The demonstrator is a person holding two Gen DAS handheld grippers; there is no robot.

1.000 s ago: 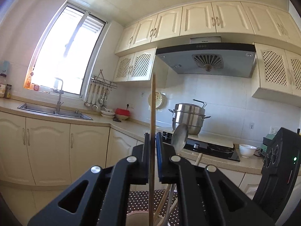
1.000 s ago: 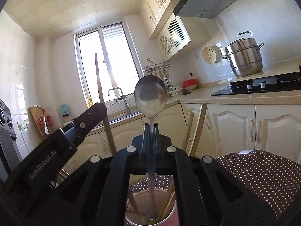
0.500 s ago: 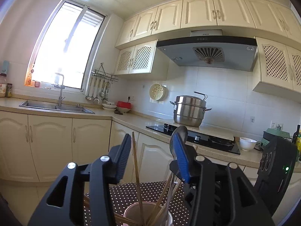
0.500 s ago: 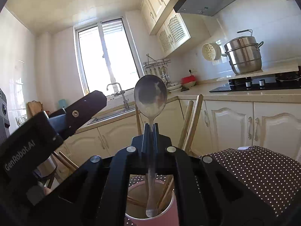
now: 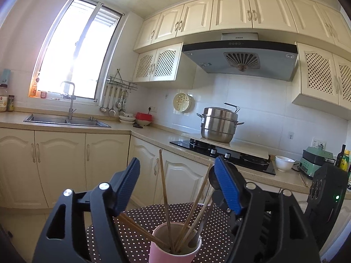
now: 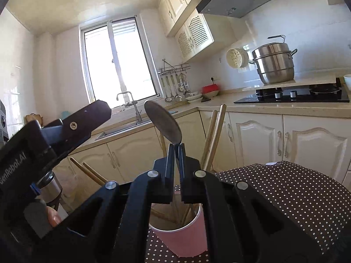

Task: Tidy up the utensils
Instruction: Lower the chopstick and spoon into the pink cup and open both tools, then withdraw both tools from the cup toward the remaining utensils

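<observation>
On the side of my left gripper [image 6: 72,129], at the left edge of the right wrist view, I read white lettering "enRobot.AI"; the first letter is cut off by the frame edge. On the range hood [image 5: 240,53], upper middle of the left wrist view, a small dark brand word sits on the silver panel above the glass, too small for me to read. A sticker on the hood's glass and the label on a jar [image 5: 3,104] at the far left are also illegible. I can read nothing else.
</observation>
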